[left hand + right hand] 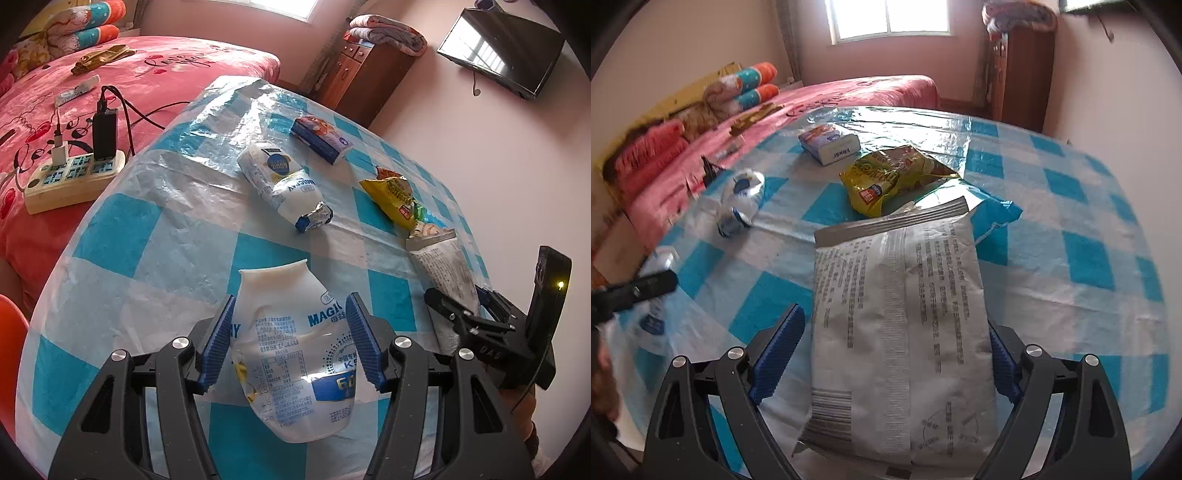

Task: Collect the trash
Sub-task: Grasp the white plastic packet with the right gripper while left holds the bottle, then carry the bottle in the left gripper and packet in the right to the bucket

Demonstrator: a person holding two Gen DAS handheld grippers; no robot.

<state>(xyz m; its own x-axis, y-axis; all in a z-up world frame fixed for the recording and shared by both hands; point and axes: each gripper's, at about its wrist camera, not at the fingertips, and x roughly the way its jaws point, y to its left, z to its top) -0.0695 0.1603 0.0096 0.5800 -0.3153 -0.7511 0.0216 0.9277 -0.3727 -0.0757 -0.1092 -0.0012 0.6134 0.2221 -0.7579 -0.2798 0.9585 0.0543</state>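
at the bottom of the left wrist view the left gripper [291, 343] is clamped on a crushed white milk bottle [291, 354], pads pressing its sides. low in the right wrist view the right gripper [895, 354] stands wide around a silver snack bag [897, 332]; the pads do not look to be pressing it. to do this well, i'd centre the bag between the pads and close slowly so the slick foil doesn't slide. further up lie a yellow wrapper [886, 181], a second bottle [280, 181] and a tissue pack [321, 138] on the blue checked tablecloth [1071, 258]. beyond, a pink bed [166, 62] at upper left
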